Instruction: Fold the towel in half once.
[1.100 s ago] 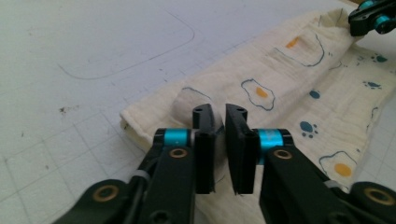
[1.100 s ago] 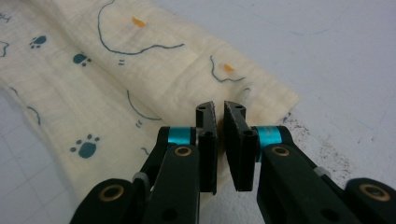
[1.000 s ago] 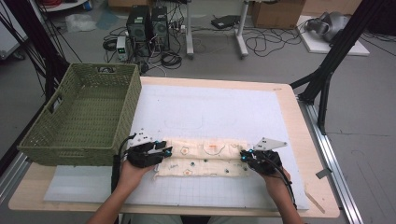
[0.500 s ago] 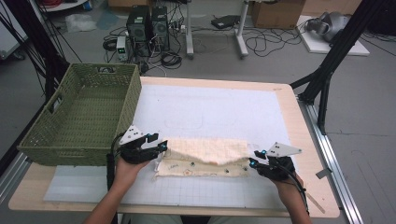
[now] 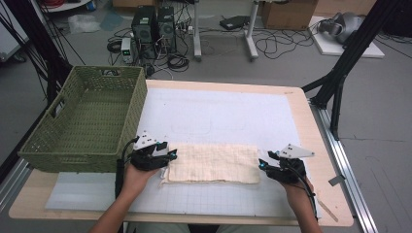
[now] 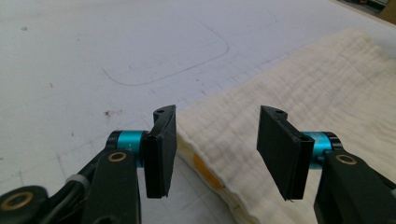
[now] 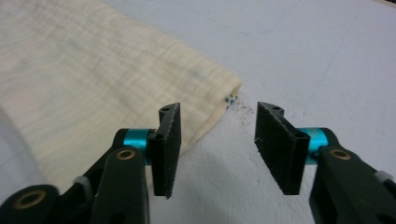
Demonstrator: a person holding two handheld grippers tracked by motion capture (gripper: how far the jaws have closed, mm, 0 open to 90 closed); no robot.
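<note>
My bench [image 5: 320, 145] wears a white gridded mat [image 5: 218, 116]; cables litter the grey floor [image 5: 291, 58] beyond. The folded cream cloth [image 5: 214, 162] lies near the front, long axis left-right, between my left tongs [image 5: 167, 158] and right tongs [image 5: 262, 165], both wide, gripping nothing.

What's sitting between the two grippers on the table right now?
The folded cream cloth spans the stretch between the left gripper and the right gripper, seen in the high view.

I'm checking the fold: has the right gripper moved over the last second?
Yes. The right gripper has slid away from the basket, off the cloth toward the table's right edge, jaws open.
</note>
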